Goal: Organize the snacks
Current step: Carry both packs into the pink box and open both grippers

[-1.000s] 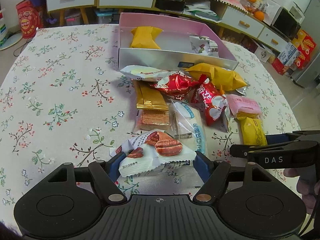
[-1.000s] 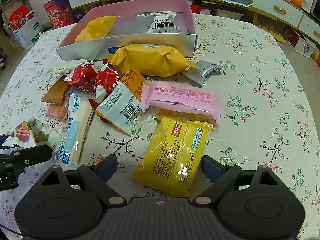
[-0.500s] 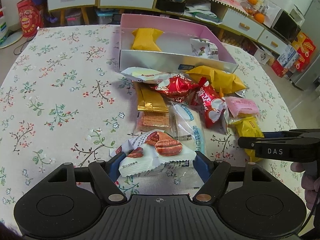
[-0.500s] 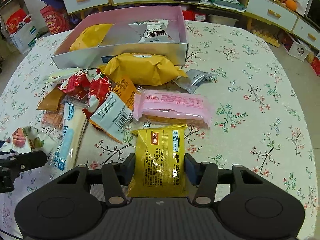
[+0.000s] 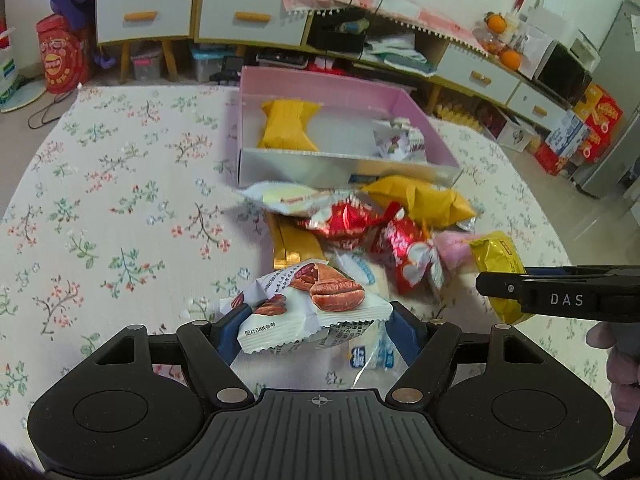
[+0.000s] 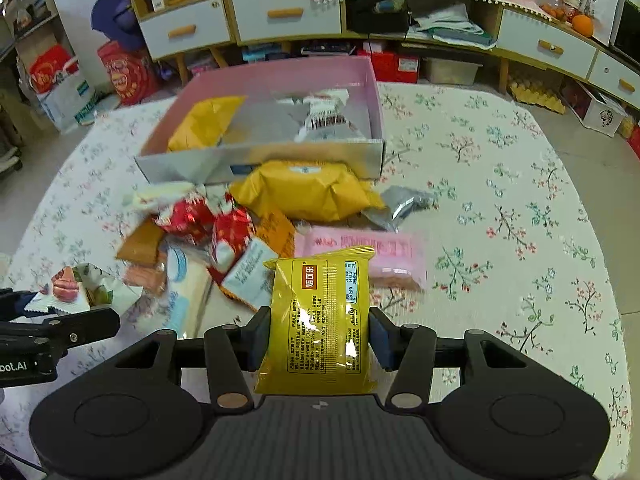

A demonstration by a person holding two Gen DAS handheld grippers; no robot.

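Observation:
My left gripper (image 5: pixel 316 320) is shut on a white pecan snack packet (image 5: pixel 308 304) and holds it above the table. My right gripper (image 6: pixel 320 336) is shut on a yellow snack packet (image 6: pixel 324 320), lifted off the table; that packet also shows in the left wrist view (image 5: pixel 498 256). A pink open box (image 5: pixel 332 92) at the far side holds a yellow packet (image 5: pixel 288 124) and a white packet (image 5: pixel 396 142). A pile of loose snacks (image 6: pixel 224 224) lies in front of the box, with a big yellow bag (image 6: pixel 312 190) and a pink packet (image 6: pixel 380 254).
The table has a floral cloth (image 5: pixel 100 208). A small silver packet (image 6: pixel 404 204) lies right of the pile. Cabinets with drawers (image 6: pixel 280 16) and floor clutter stand beyond the table. The right gripper's side (image 5: pixel 560 298) crosses the left wrist view at lower right.
The right gripper closed on the yellow packet and lifted it off the table. The left gripper rose with the pecan packet. Both moved toward the box.

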